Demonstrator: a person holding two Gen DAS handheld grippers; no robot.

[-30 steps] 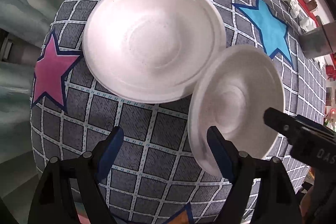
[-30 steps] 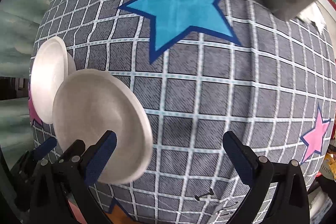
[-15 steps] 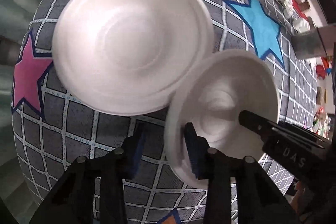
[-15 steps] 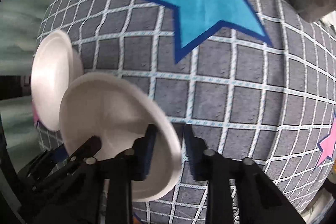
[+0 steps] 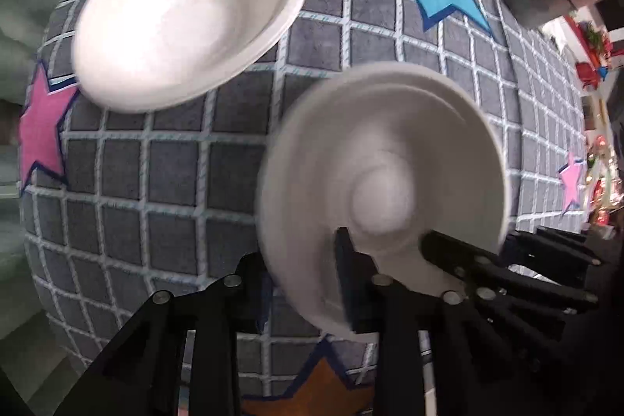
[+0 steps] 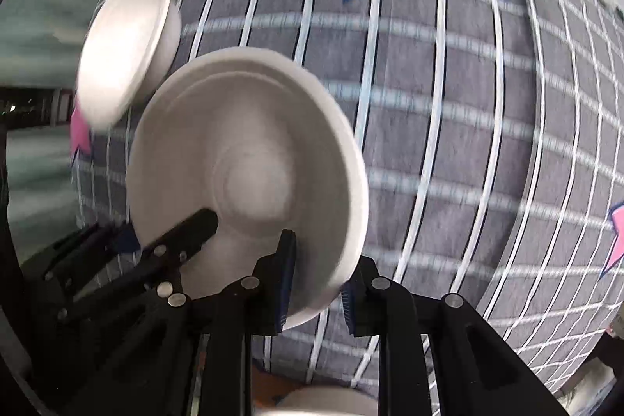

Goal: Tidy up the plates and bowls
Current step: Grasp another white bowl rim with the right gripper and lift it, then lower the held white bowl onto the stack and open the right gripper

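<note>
Both grippers' fingers now closed on small bowl (image 5: 386, 158), left gripper (image 5: 304, 283) and right gripper (image 6: 316, 283) pinching opposite rim edges

A white foam bowl (image 5: 390, 158) sits tilted over the grey checked cloth (image 5: 163, 182), its rim pinched on opposite sides, its round base facing the lens. Beyond it a wider white plate (image 5: 187, 10) rests flat on the cloth, apart from the bowl.

Grid-patterned star tablecloth (image 5: 241, 166), white plate (image 5: 187, 10)
</note>
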